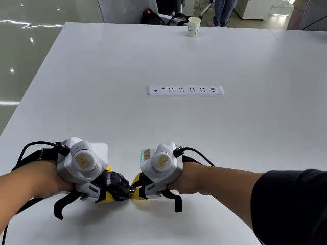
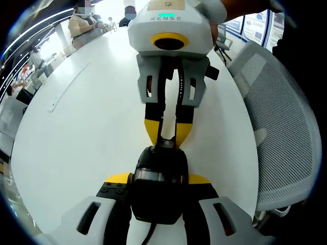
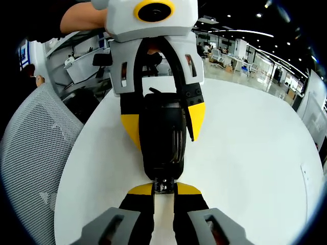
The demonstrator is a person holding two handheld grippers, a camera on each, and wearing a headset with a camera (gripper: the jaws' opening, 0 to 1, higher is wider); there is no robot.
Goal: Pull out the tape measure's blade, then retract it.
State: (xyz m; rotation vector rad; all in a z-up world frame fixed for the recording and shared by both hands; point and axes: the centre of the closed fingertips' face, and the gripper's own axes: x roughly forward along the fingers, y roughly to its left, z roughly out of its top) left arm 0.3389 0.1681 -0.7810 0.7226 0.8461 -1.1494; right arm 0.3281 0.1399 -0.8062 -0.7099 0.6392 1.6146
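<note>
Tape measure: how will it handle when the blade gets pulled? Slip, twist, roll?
The tape measure looks rigid, with a ribbed side. The left gripper clamps it across the body, so it probably won't slip. The right gripper pinches just the small end hook, and that hold may slide off. The blocky case seems unlikely to roll.

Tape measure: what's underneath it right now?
The white tabletop lies beneath the black tape measure case, clamped in the left tongs. The right tongs pinch its blade tip. Its underside is covered, so touching or lifted is unclear.
</note>
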